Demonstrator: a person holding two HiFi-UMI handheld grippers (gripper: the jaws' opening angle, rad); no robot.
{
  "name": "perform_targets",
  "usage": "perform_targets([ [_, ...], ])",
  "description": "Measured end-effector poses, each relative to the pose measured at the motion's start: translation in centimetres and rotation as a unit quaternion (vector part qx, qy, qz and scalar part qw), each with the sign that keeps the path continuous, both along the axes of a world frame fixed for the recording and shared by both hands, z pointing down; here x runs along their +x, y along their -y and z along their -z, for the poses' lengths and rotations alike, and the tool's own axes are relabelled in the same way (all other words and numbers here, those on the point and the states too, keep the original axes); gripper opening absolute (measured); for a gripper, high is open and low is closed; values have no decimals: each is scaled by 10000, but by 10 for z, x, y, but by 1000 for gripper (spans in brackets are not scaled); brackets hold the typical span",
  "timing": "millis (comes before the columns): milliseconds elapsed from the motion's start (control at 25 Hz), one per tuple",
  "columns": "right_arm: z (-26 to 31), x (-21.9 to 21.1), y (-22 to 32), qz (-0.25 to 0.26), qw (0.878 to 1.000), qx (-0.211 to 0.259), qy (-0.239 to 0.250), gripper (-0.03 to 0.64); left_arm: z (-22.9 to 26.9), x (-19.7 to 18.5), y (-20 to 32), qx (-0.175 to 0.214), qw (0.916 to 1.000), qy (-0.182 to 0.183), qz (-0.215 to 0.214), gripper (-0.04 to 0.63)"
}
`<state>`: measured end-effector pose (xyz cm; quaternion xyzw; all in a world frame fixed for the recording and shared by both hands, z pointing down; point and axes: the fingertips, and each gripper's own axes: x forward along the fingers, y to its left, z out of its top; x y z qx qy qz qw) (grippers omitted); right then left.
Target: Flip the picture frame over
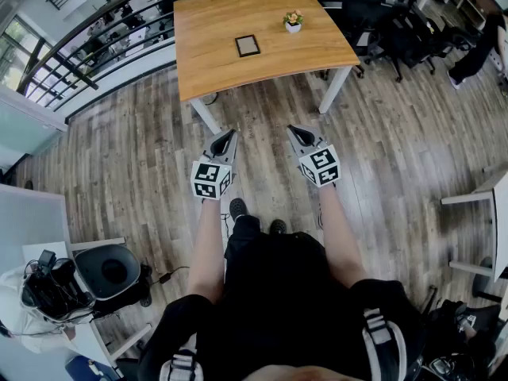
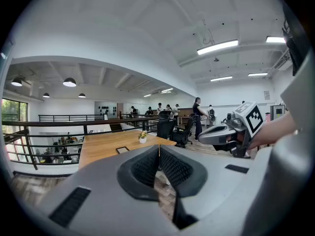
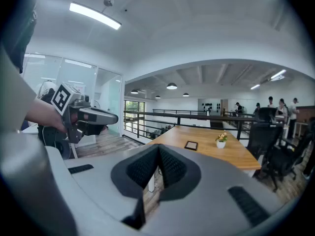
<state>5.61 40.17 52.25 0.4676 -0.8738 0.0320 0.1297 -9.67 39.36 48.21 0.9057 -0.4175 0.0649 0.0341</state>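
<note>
Wood-plank flooring (image 1: 397,157) fills most of the head view, and a light wooden bench on white legs (image 1: 214,54) stands at 12 o'clock. Near the middle of its top a small dark-rimmed rectangular picture frame (image 1: 247,45) lies flat. At the frame's 1 o'clock, apart from it, stands a small white pot of orange and yellow flowers (image 1: 293,23). Black office chairs (image 1: 381,18) crowd the bench's 3 o'clock side, and a black metal railing (image 1: 87,42) runs past its 9 o'clock side.

At the bench's 6 o'clock the person holds the left claw (image 1: 229,133) and the right claw (image 1: 293,128) side by side but apart, both aimed toward 12 o'clock. Their tips stop short of the bench's near edge, well apart from the frame. In each gripper view the ribbed black pads meet, so both claws are clenched with nothing between them.
</note>
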Motion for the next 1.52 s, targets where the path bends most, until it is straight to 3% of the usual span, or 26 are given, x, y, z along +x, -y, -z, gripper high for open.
perform_targets([
  [1040, 3, -7, -10, 101, 9999, 5, -77, 13, 7, 3, -17, -55, 9999, -126, -36, 25],
  [1320, 6, -16, -14, 165, 9992, 142, -331, 113, 3, -3, -20, -81, 9999, -147, 33, 28],
  [1360, 6, -17, -14, 161, 9992, 147, -325, 133, 2, -3, -20, -97, 9998, -166, 25, 41],
  [1440, 5, -17, -13, 142, 9994, 141, -298, 164, 0, -3, -20, -130, 9997, -206, 14, 153],
  [1520, 4, -17, -11, 96, 9995, 136, -261, 200, -1, -4, -20, -146, 9996, -239, -2, 170],
])
